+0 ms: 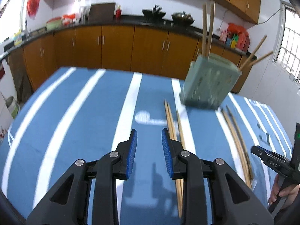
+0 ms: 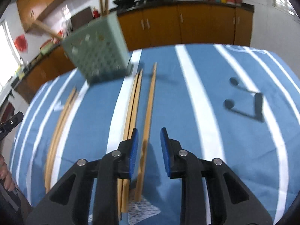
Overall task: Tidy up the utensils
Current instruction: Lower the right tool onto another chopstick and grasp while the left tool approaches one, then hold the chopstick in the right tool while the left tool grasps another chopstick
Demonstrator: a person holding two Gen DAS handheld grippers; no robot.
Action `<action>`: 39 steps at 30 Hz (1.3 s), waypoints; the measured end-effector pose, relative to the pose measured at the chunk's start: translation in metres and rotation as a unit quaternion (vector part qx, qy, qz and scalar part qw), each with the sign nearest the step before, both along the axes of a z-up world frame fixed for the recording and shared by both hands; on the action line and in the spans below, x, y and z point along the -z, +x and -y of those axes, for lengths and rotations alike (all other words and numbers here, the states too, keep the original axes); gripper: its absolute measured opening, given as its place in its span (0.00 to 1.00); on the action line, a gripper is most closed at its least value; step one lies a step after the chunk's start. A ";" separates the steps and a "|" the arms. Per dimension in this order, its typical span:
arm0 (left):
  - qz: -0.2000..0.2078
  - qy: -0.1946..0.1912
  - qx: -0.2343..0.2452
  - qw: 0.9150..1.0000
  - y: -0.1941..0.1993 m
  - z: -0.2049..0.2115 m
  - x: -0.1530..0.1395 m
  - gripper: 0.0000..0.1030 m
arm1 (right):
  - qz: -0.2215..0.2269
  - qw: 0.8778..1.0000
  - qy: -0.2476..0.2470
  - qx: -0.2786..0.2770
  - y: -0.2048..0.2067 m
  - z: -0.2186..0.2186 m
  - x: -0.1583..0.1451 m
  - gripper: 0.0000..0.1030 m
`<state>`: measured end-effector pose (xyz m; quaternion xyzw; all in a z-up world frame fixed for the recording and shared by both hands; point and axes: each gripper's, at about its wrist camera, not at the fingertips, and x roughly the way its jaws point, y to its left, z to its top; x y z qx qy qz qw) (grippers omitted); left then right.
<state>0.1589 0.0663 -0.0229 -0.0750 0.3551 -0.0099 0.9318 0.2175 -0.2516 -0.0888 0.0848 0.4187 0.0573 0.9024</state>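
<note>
The chopsticks lie loose on the blue-and-white striped tabletop [image 2: 234,150]: a pair [image 2: 132,112] side by side, touching, and a single stick [image 2: 149,112] just beside them in the right wrist view, and another pair [image 2: 60,123] further left, nearer the left hand-held gripper's side. The green perforated holder [image 2: 97,56] stands beyond them with a few sticks already upright or leaning in it [image 1: 207,28].

They look like thin bamboo: light, stiff, smooth and round enough to roll or pivot between flat pads. A pinch near the middle would likely keep a stick balanced; taken by an end it may droop or swing. The touching pair may come up together or split.

The right hand-held gripper [image 2: 149,144] has its jaws narrowly parted, straddling the single stick without pressing on it. The left hand-held gripper [image 1: 149,144] is also narrowly parted and empty over bare cloth, with 3 sticks [image 1: 173,123] just beside its right pad [image 1: 166,150]. A hand [image 1: 279,189] shows at the edge.
</note>
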 end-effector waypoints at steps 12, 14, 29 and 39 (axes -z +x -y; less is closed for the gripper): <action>-0.039 -0.031 0.059 0.997 -0.006 0.020 0.030 0.27 | -0.015 0.993 -0.040 0.112 0.009 0.034 0.010 0.08; -0.047 -0.032 0.069 0.996 -0.005 0.025 0.035 0.27 | -0.017 0.991 -0.028 0.131 0.009 0.048 0.010 0.08; -0.087 0.030 0.089 0.992 -0.001 0.048 0.059 0.18 | -0.013 0.992 -0.050 0.114 0.009 0.044 0.009 0.08; -0.086 0.037 0.048 0.994 0.018 0.037 0.058 0.07 | -0.008 0.996 -0.053 0.068 0.006 0.027 0.009 0.09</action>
